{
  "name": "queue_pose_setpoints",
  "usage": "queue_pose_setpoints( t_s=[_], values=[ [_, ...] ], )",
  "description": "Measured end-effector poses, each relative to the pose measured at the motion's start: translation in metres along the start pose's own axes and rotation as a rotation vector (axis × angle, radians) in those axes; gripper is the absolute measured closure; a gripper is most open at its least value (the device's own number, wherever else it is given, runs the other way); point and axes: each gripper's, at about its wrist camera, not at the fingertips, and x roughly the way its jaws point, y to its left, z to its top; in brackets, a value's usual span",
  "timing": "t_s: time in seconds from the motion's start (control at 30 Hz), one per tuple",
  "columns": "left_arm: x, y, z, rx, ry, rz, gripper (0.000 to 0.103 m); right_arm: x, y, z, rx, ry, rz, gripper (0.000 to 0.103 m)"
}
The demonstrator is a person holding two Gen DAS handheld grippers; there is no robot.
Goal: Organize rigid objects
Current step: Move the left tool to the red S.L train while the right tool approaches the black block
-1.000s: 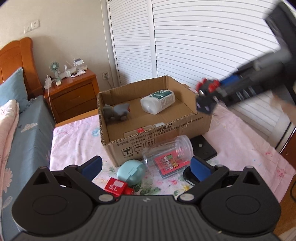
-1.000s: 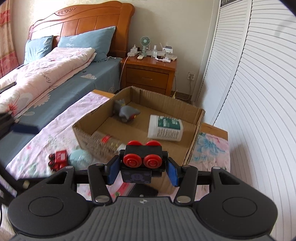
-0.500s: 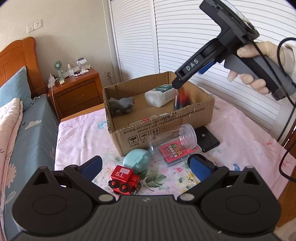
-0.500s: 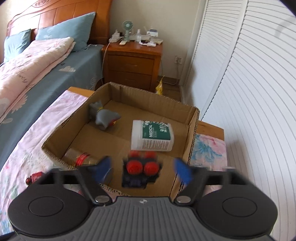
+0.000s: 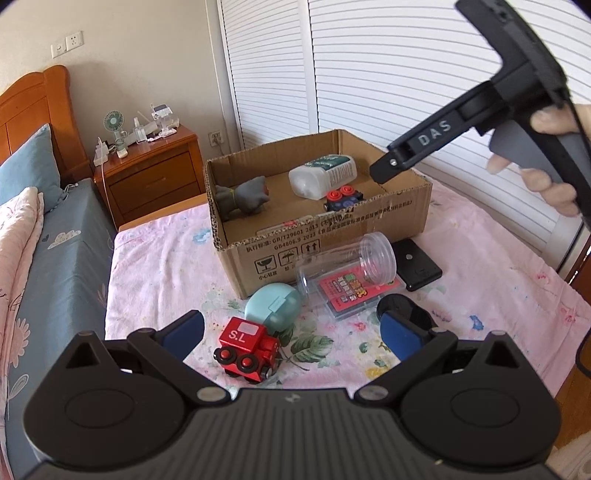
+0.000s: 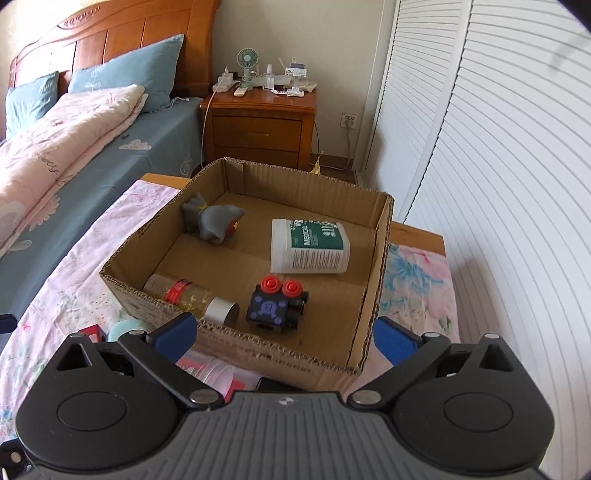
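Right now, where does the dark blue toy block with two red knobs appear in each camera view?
Left wrist view: the dark blue toy block lies inside the cardboard box, near its front wall, right of centre.
Right wrist view: the same block sits low in the middle, on the box floor.
Shared landmark: the white bottle with a green label, just behind the block.

Bright daylight in a bedroom. Cream wall at the back, white slatted doors on the right. Wooden headboard, blue pillows, pink quilt. Brown nightstand holding a small green fan.
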Motion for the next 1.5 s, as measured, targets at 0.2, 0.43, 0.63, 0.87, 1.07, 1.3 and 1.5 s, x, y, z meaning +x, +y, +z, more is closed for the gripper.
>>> queue_pose_setpoints(
  t_s=[0.2,0.43,0.63,0.87,1.07,1.3,1.5],
  values=[
    [0.003,0.002,-0.006,-0.01,0.021,0.003,0.002,0.001,0.002,-0.031,0.026,0.001,-0.027,0.0],
    [0.018,0.016,-0.02,-0.045,0.078,0.016,0.002,0.0,0.015,-0.082,0.083,0.0,-0.037,0.0],
    [0.04,0.03,-0.029,-0.061,0.087,0.019,0.002,0.003,0.028,-0.113,0.073,0.007,-0.057,0.0],
    [0.066,0.041,-0.031,-0.071,0.124,0.03,0.002,0.015,0.019,-0.121,0.079,0.036,-0.097,0.0],
    [0.072,0.044,-0.03,-0.091,0.122,0.017,0.002,0.033,0.004,-0.115,0.117,0.048,-0.101,0.0],
    [0.077,0.044,-0.028,-0.097,0.13,-0.009,0.002,0.052,0.005,-0.115,0.096,0.076,-0.111,0.0],
    [0.081,0.042,-0.03,-0.077,0.135,-0.017,0.002,0.047,-0.016,-0.12,0.138,0.086,-0.13,0.0]
  ],
)
